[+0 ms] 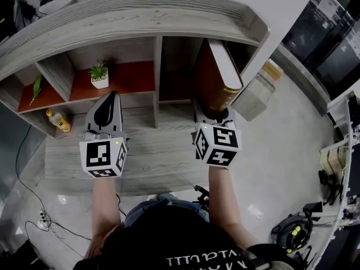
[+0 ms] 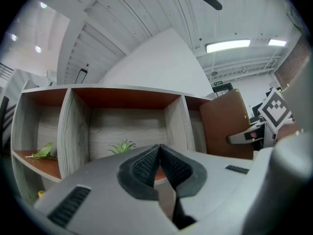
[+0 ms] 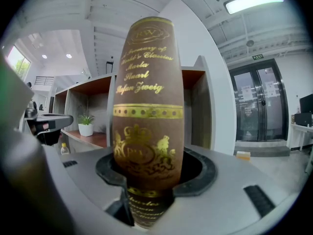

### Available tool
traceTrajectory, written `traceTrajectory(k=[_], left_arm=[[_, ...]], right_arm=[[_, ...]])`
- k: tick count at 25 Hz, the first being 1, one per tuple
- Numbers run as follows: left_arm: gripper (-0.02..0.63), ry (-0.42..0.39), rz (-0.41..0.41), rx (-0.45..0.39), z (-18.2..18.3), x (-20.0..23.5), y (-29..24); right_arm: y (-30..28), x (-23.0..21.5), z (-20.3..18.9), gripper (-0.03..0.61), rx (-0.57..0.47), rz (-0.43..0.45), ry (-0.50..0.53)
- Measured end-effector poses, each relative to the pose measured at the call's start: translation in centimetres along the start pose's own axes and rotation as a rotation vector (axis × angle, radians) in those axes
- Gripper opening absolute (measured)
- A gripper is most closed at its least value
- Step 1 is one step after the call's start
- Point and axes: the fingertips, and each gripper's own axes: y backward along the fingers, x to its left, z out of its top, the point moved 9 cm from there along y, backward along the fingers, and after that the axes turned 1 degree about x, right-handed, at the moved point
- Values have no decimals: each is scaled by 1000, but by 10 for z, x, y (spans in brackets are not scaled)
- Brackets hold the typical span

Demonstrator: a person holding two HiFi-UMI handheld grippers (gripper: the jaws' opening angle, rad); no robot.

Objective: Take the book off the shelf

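A thick brown book (image 1: 216, 80) with gold lettering on its spine (image 3: 149, 116) stands upright, tilted out of the rightmost shelf compartment. My right gripper (image 1: 216, 116) is shut on the lower part of its spine, jaws on either side of it. The book's white page edges face right in the head view. My left gripper (image 1: 107, 114) hangs in front of the middle compartment, shut with nothing between its pads (image 2: 159, 168). In the left gripper view the book's brown cover (image 2: 225, 126) shows at the right.
The grey wooden shelf unit (image 1: 140, 21) has reddish compartment floors. A small potted plant (image 1: 99, 75) stands in the middle-left compartment, a green leaf (image 1: 36, 88) lies further left, a yellow bottle (image 1: 59, 121) sits lower left. A stack of books (image 1: 256, 94) stands right of the shelf.
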Motion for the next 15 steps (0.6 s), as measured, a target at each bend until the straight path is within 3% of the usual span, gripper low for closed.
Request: traceTrajectory(k=[15], left_arm=[[12,6,-39,-22,6,-15,13]], right_arm=[[45,-13,-3,236,-18,-28,27]])
